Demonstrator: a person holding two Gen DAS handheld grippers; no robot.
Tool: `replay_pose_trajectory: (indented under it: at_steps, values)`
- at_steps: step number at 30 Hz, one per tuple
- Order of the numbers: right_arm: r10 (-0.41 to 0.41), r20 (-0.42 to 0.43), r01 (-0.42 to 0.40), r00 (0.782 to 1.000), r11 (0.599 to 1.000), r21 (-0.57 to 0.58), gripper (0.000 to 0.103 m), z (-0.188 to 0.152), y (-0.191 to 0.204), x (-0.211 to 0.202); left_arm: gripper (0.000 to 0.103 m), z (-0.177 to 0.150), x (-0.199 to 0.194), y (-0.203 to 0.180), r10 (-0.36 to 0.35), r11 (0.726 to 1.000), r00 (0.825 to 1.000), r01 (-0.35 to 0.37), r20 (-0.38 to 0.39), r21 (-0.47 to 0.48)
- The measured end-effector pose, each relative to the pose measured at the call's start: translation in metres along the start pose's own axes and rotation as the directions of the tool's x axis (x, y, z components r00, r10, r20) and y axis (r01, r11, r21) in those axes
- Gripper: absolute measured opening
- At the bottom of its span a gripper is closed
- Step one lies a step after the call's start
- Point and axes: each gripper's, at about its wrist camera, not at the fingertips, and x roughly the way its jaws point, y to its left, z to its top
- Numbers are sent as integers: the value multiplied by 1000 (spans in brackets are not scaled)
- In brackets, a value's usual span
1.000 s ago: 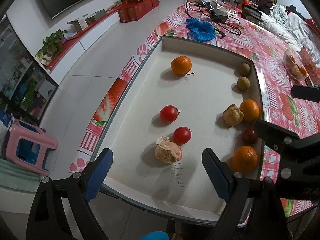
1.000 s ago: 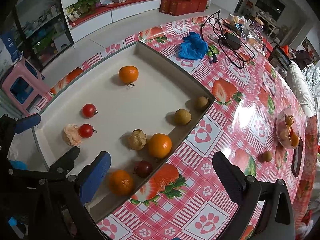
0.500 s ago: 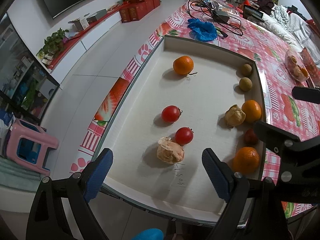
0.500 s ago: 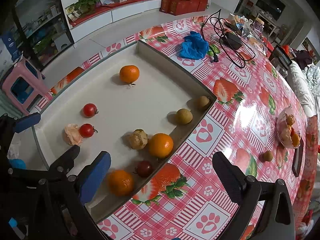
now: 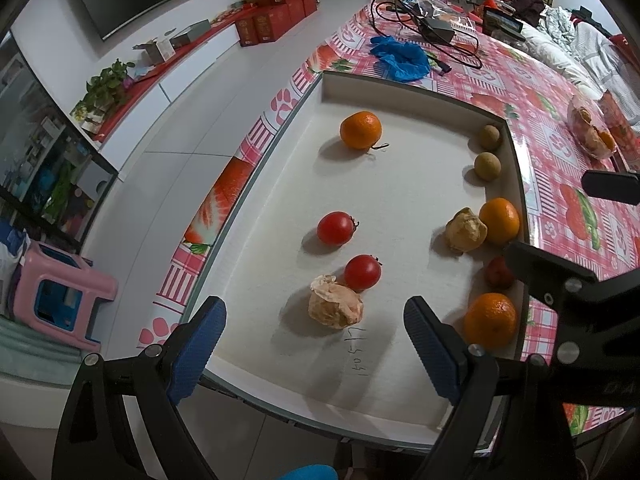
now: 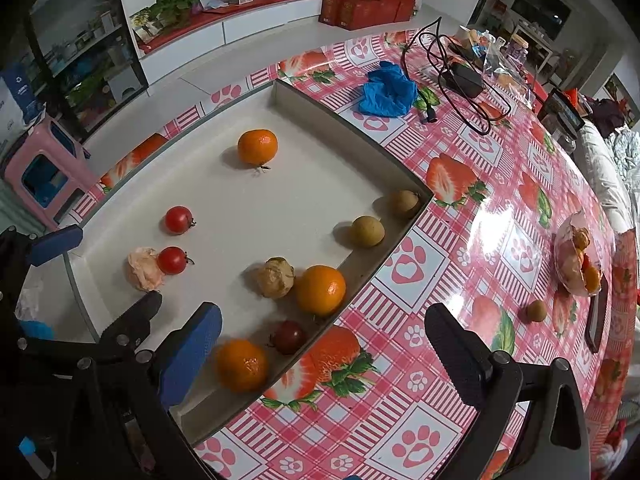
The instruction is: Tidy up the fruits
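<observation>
- Left wrist view: my left gripper (image 5: 312, 344) hangs over the near end of the tray (image 5: 400, 92), jaws wide apart, nothing between them.
- Right wrist view: my right gripper (image 6: 320, 352) hovers over the tray's near right wall, jaws spread, empty.
- Right wall, far to near: two brown round fruits (image 5: 487, 166), an orange (image 5: 499, 220) touching a wrinkled tan fruit (image 5: 466, 230), a dark red fruit (image 5: 498, 273), a second orange (image 5: 490, 320).
- Middle of the tray: two red tomatoes (image 5: 335, 227), the nearer one touching a peeled pale fruit (image 5: 335, 307).
- Far end: a third orange (image 5: 360, 129), alone.
- Off the tray: one small brown fruit (image 6: 536, 310) on the tablecloth (image 6: 460, 248), near a bag of fruit (image 6: 578, 260).
- Progress, as I judge it: early. Kinds are mixed along the right wall and scattered elsewhere; no fruit is in hand. Grouping oranges, tomatoes, and brown fruits remains to be done.
</observation>
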Motion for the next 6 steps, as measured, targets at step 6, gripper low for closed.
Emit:
replay_pose_trajectory:
  at_steps: [6]
  values:
    - [1,0,-1,1000,1000,-2,102,0,0,0,93,-1,-3,-2,-11,1000,1000,11,21,9]
